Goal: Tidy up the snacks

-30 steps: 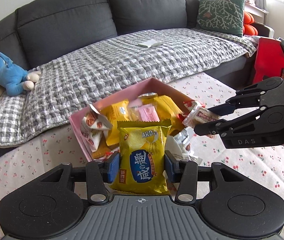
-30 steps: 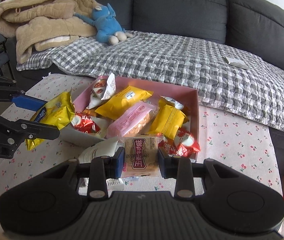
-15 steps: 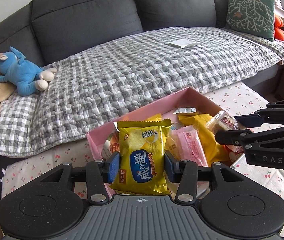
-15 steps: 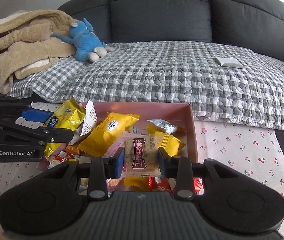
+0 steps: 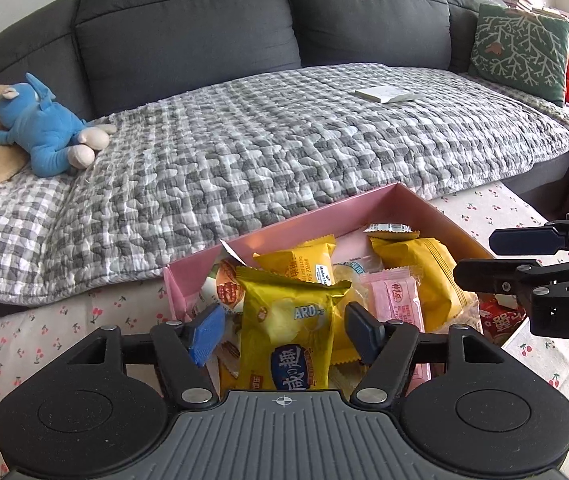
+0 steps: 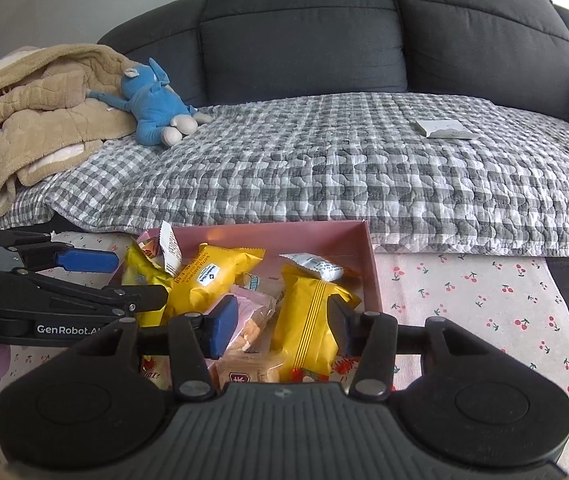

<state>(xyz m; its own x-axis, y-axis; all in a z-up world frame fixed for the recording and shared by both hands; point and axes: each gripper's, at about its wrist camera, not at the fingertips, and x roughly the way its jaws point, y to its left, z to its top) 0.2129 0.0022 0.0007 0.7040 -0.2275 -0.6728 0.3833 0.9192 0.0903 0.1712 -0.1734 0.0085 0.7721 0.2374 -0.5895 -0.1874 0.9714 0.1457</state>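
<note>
Left gripper [image 5: 282, 334], jaws just opened and clear of the yellow chip bag [image 5: 286, 334] standing lengthwise between them, over the pink box [image 5: 284, 226]; right gripper [image 6: 282, 324] likewise parted.

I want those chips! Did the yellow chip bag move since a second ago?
Yes. The yellow chip bag went from the table's near side into the pink box; the left gripper jaws have just been opening, pads clear.

Light: bright, soft daylight, strongest at the left-wrist view's upper right.
Shadows: faint.
Distortion: strong fisheye curve, dark corners.
Focus: sharp, no motion blur.
</note>
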